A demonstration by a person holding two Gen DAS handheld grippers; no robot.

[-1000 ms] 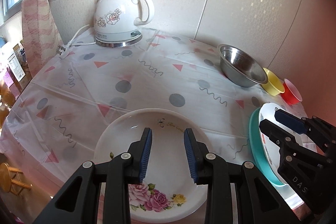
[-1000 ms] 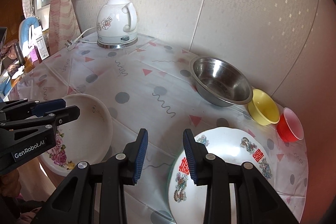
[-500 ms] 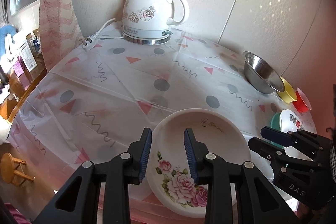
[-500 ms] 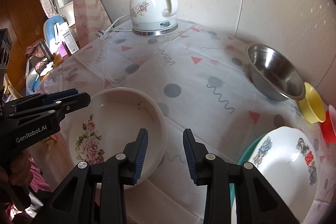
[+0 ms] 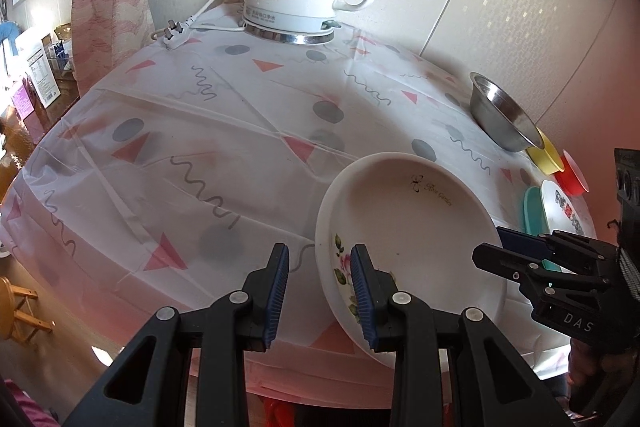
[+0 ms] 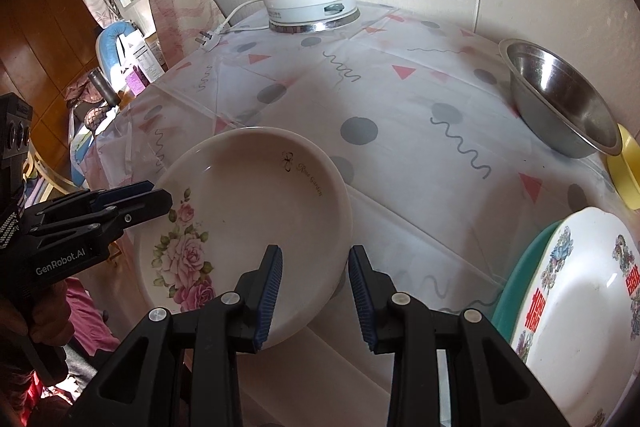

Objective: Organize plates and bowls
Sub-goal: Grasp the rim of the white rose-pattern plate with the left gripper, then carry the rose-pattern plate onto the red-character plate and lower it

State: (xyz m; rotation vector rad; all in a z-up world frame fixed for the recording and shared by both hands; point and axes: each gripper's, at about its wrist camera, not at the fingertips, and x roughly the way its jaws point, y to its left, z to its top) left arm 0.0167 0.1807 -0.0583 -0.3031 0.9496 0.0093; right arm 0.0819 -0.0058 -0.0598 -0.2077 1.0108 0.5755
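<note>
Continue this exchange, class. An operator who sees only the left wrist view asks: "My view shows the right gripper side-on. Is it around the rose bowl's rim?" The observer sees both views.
Observer: Yes. In the right wrist view, the right gripper straddles the rose bowl's near rim, with one finger inside and one outside. Neither is pressing.
Operator: Is anything in the steel bowl?
Observer: No. The steel bowl shows a bare inside.
</note>
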